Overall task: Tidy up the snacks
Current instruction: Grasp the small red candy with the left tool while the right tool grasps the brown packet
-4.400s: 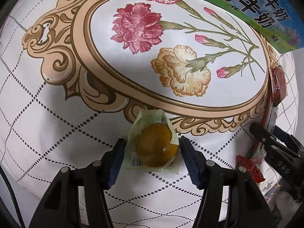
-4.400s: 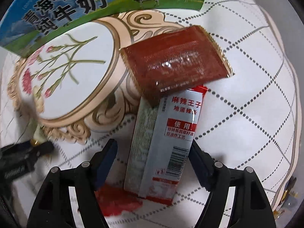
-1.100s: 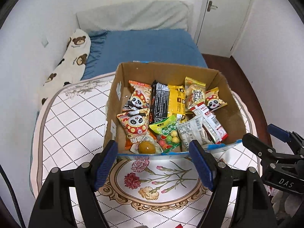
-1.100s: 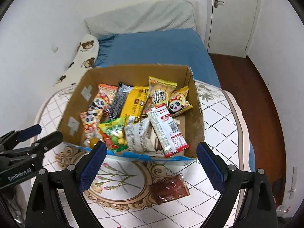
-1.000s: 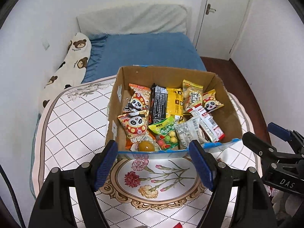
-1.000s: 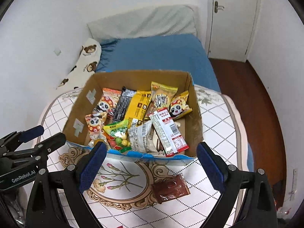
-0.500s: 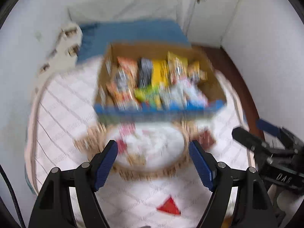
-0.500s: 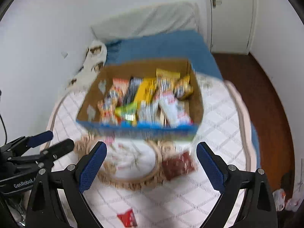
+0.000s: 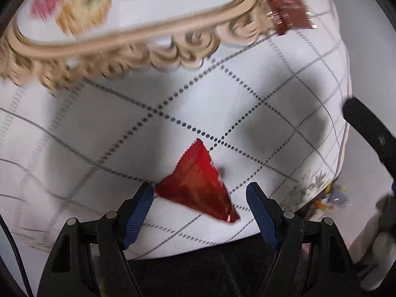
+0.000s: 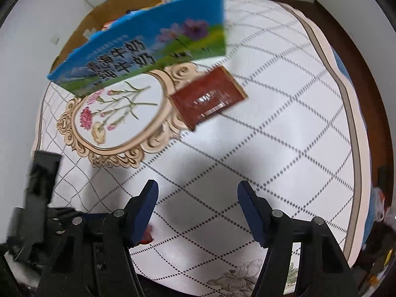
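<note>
Left gripper [image 9: 200, 198]: fingers spread wide, low over the red packet [image 9: 198, 183], probably lined up to pinch it.
Red packet: flat on the table [image 9: 272, 79], close to its near edge.
Right gripper [image 10: 198, 198]: fingers spread, holding nothing, above bare cloth.
Brown packet [image 10: 208, 96]: on the table, just beside the box [image 10: 148, 49], perhaps next to go in.
</note>
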Demonstrator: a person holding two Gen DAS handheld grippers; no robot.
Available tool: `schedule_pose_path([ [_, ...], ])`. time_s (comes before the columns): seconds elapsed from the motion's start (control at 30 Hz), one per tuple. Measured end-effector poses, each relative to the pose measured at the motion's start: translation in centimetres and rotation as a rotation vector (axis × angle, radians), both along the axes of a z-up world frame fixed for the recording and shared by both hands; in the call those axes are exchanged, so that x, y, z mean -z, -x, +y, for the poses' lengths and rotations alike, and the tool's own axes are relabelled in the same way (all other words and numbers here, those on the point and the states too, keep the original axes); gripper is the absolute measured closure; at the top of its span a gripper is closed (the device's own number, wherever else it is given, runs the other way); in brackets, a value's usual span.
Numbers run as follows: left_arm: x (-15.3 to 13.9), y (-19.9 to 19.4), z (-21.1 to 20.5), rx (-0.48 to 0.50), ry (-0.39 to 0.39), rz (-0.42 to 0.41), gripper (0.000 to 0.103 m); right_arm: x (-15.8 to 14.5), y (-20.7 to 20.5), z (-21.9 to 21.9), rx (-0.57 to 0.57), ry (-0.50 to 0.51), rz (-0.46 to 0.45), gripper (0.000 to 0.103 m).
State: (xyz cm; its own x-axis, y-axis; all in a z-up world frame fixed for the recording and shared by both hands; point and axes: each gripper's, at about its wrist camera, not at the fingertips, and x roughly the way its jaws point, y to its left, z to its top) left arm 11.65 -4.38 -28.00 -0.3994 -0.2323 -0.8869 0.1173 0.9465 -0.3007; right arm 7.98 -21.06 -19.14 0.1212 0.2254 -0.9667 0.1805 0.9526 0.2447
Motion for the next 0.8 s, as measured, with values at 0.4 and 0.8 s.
schedule_pose_path([
  [0.4, -2.2, -2.8, 0.9, -0.031, -0.119, -0.228, 0.061, 2.0, -4.9, -4.0, 0.231, -0.143, -0.005, 0.032],
  [0.8, -3.7, -8.1, 6.6, -0.194, -0.214, -0.343, 0.061, 8.1, -12.3, -2.1, 0.419, -0.077, 0.105, 0.03],
])
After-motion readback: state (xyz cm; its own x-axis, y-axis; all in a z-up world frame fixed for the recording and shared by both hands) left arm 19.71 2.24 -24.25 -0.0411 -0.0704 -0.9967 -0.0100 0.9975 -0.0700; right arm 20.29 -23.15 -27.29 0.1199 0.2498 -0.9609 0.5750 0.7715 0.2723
